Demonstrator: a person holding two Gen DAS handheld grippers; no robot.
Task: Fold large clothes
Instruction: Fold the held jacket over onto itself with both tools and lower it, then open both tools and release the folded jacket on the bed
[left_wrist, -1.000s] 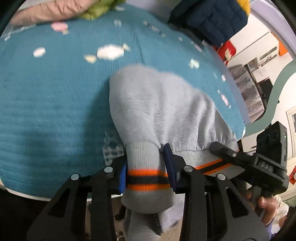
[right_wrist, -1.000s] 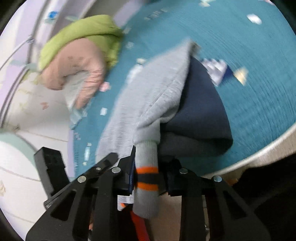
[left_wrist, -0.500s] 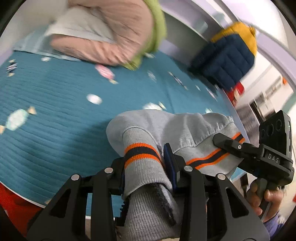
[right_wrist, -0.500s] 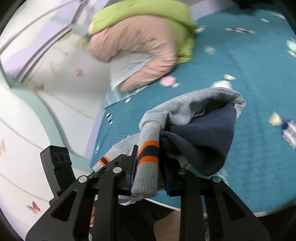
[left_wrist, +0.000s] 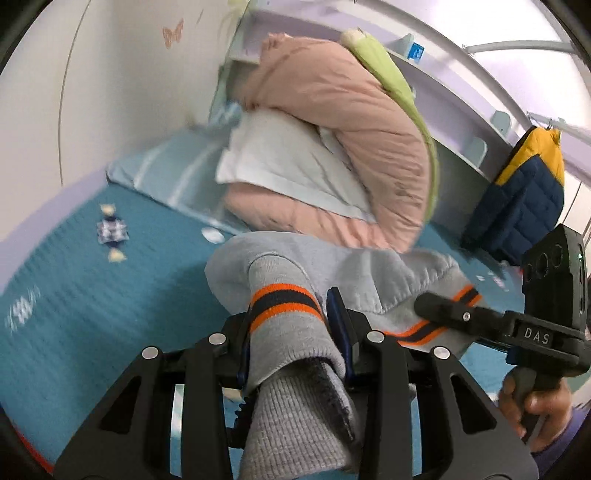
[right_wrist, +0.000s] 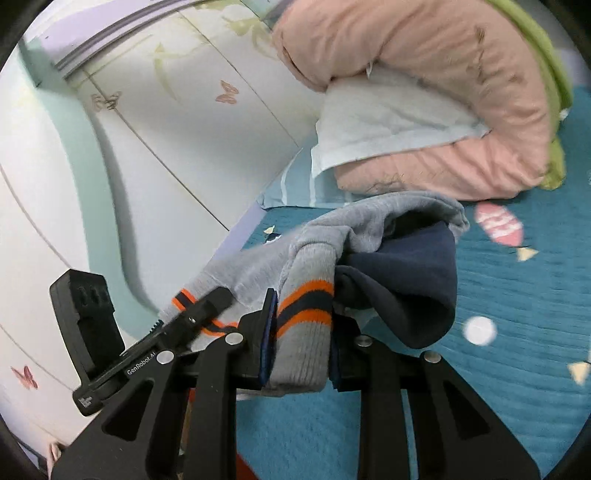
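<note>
Left wrist: sweater (left_wrist: 295, 266) (tongs-clamped (left_wrist: 288, 332))

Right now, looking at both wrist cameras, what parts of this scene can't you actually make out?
- Grey sweater: its full shape; in both views it is bunched and the black fingers cover its lower part.
- Navy fabric in the right wrist view: whether lining or a separate garment, folds hide the join.
- Bedspread prints: motion-blurred in the left wrist view.
- Navy and yellow jacket: its lower end hidden behind the right gripper.
</note>
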